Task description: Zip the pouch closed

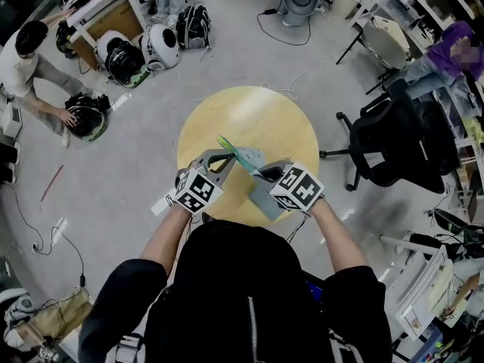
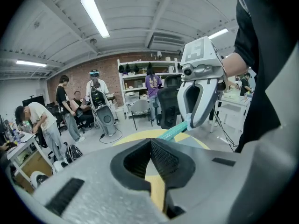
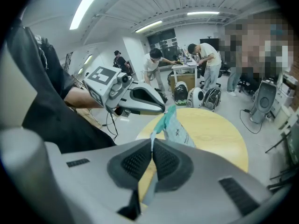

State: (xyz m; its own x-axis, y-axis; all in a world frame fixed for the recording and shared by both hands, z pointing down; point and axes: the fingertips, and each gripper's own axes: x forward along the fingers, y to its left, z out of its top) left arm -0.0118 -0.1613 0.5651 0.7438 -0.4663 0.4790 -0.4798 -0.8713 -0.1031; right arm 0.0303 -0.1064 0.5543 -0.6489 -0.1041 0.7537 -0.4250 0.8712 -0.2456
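Observation:
A small pouch (image 1: 248, 157) with a teal zip edge and a pale grey patterned body hangs between my two grippers over the round yellow table (image 1: 249, 116). My left gripper (image 1: 231, 153) is shut on the upper end of the teal zip edge (image 2: 172, 131). My right gripper (image 1: 259, 175) is shut on the pouch's lower end, where a thin strip of fabric shows between its jaws (image 3: 152, 146). In the right gripper view the pouch (image 3: 177, 129) droops from the left gripper's tip (image 3: 163, 110). Whether the zip pull is gripped is hidden.
A black office chair (image 1: 393, 138) stands right of the table. Helmets and bags (image 1: 144, 51) lie on the floor at the upper left, near a crouching person (image 1: 30, 59). A cable (image 1: 291, 89) runs behind the table. Desks and shelves line the room's edges.

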